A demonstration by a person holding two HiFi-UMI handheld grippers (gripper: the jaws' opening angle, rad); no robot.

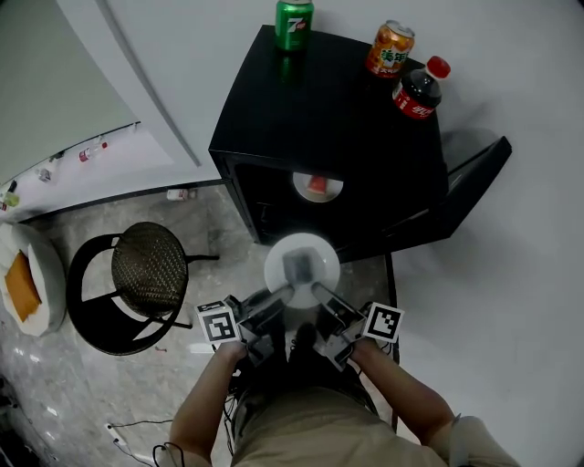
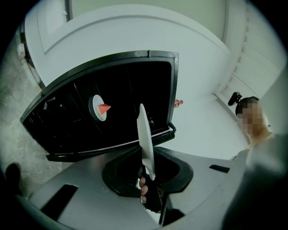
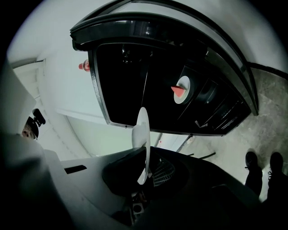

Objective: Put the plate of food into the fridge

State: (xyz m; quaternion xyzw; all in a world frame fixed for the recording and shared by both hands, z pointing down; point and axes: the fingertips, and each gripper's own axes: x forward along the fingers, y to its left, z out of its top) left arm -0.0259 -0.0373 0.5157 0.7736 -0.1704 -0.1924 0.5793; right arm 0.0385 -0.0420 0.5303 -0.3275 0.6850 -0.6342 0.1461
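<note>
A white plate with a grey lump on it hangs level in front of the open black fridge. My left gripper is shut on its near rim from the left, and my right gripper is shut on that rim from the right. In the left gripper view the plate stands edge-on between the jaws of the left gripper. The right gripper view shows the plate the same way in the right gripper. Inside the fridge sits another plate with red food.
The fridge door stands open to the right. On the fridge top are a green can, an orange can and a cola bottle. A round black stool stands at the left on the floor.
</note>
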